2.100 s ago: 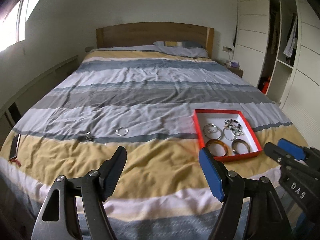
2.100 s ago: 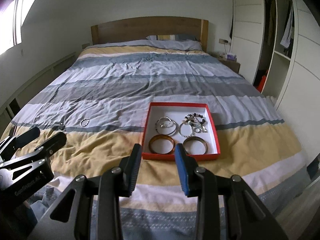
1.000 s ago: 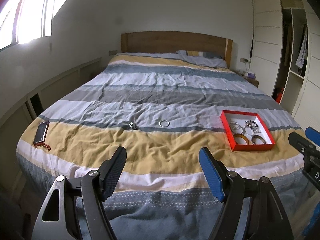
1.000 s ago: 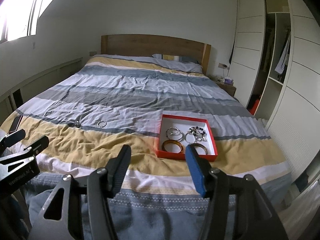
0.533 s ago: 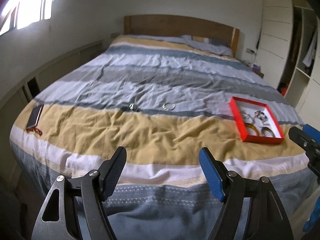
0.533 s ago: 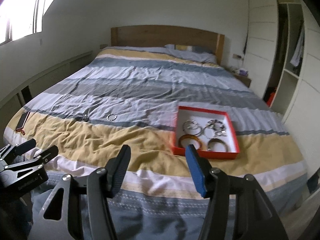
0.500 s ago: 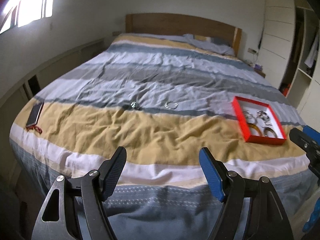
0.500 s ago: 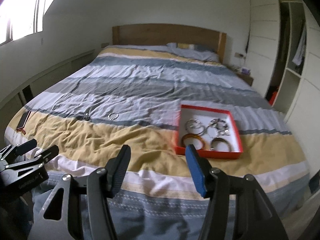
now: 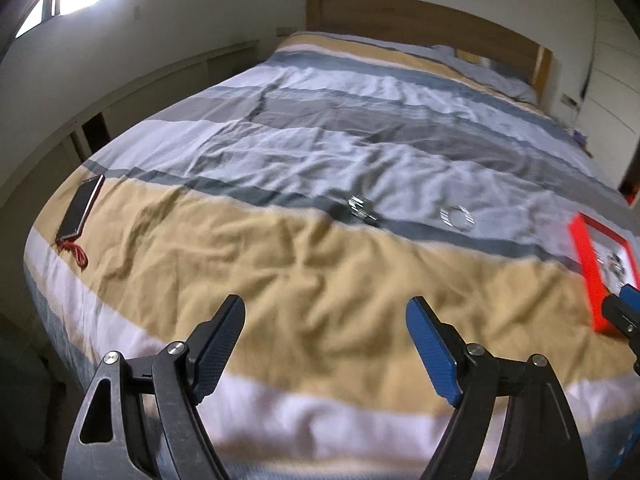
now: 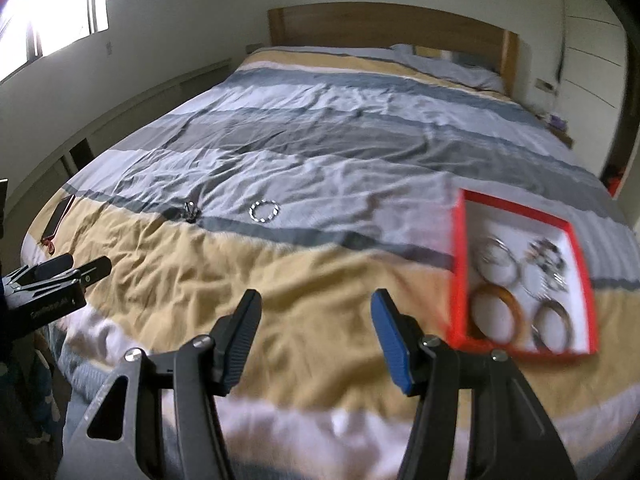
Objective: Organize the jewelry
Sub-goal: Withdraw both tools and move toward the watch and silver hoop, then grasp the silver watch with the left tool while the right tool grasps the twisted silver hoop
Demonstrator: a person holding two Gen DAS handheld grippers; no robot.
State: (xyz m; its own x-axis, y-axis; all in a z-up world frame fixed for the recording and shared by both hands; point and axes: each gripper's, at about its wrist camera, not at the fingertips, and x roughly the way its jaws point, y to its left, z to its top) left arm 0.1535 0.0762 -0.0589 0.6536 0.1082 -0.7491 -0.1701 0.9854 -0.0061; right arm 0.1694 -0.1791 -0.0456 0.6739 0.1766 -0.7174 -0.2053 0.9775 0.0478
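On the striped bedspread lie two loose pieces: a beaded silver bracelet (image 9: 457, 216) (image 10: 264, 212) and, left of it, a small dark metal piece (image 9: 361, 209) (image 10: 191, 211). A red-rimmed white tray (image 10: 459, 264) (image 9: 580, 256) at the right holds several bangles and bracelets, among them an amber bangle (image 10: 496, 314). My left gripper (image 9: 326, 330) hovers over the yellow stripe, its jaws opening with nothing between them. My right gripper (image 10: 316, 314) is open and empty, just left of the tray. Both loose pieces lie well beyond the fingertips.
A phone (image 9: 80, 206) with a red cord lies at the bed's left edge. A wooden headboard (image 10: 384, 26) and pillows (image 10: 452, 64) stand at the far end. White wardrobes (image 10: 592, 40) line the right wall, a low ledge the left.
Both grippers have dropped toward the bed and moved forward; the bedspread, loose pieces and tray now look larger and nearer. The left jaws stand slightly wider apart.
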